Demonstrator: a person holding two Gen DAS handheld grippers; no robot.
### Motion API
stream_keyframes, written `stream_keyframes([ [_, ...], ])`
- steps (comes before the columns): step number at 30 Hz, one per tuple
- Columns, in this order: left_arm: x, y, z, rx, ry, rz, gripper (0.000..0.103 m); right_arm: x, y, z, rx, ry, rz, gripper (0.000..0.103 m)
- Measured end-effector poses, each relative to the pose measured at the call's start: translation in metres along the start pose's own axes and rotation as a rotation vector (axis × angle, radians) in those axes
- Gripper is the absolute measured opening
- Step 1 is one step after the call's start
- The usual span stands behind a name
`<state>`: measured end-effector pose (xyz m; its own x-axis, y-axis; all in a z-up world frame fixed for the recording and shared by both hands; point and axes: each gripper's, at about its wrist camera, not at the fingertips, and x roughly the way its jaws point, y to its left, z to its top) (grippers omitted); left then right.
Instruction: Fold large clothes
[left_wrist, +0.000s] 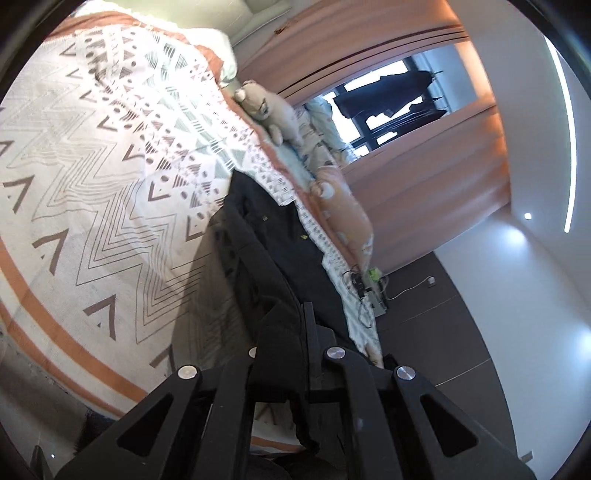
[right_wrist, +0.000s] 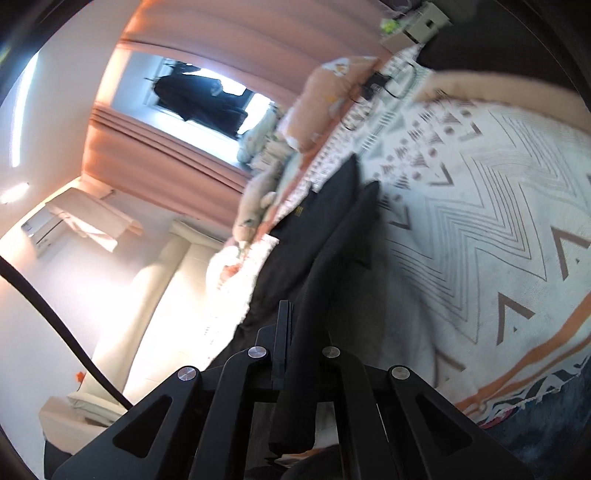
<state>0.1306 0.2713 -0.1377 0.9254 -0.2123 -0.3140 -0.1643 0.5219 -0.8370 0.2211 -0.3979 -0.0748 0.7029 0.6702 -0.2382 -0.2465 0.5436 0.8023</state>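
Bedroom, patterned bed (left_wrist: 110, 155): black garment (left_wrist: 266, 236) lifted off it, both my jaws pinched on its edge, L (left_wrist: 284, 332) & R (right_wrist: 295, 332). Risk: uneven pull, fabric slips, fold skews.

Bedroom background, as I see it

Patterned bedspread (left_wrist: 110, 166) fills the left; plush bear (left_wrist: 264, 107) upper centre; peach curtains (left_wrist: 424, 177) right.

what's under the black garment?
The black garment lies on the patterned blanket covering the bed, with one end pinched in the left tongs and another in the right tongs. Whatever sits beneath the blanket is covered.
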Motion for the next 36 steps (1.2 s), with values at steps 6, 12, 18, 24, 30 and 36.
stream_keyframes([
  [6,-0.059,-0.023,-0.012,0.04,-0.065,-0.072,0.006,-0.051,0.029,-0.002,-0.05,-0.043,0.057,0.0],
  [12,-0.106,-0.036,-0.026,0.051,-0.113,-0.128,0.006,-0.099,0.046,-0.015,-0.077,-0.066,0.113,0.0],
  [18,-0.13,-0.035,-0.039,0.035,-0.146,-0.191,0.006,-0.107,0.055,-0.018,-0.092,-0.054,0.122,0.0],
  [24,-0.132,-0.033,-0.04,0.028,-0.155,-0.211,0.006,-0.098,0.058,-0.012,-0.102,-0.049,0.116,0.0],
  [30,-0.119,-0.04,-0.023,0.043,-0.173,-0.219,0.006,-0.089,0.058,0.001,-0.098,-0.058,0.108,0.0],
  [36,-0.09,-0.052,0.011,0.045,-0.187,-0.228,0.006,-0.06,0.064,0.032,-0.076,-0.084,0.105,0.0],
])
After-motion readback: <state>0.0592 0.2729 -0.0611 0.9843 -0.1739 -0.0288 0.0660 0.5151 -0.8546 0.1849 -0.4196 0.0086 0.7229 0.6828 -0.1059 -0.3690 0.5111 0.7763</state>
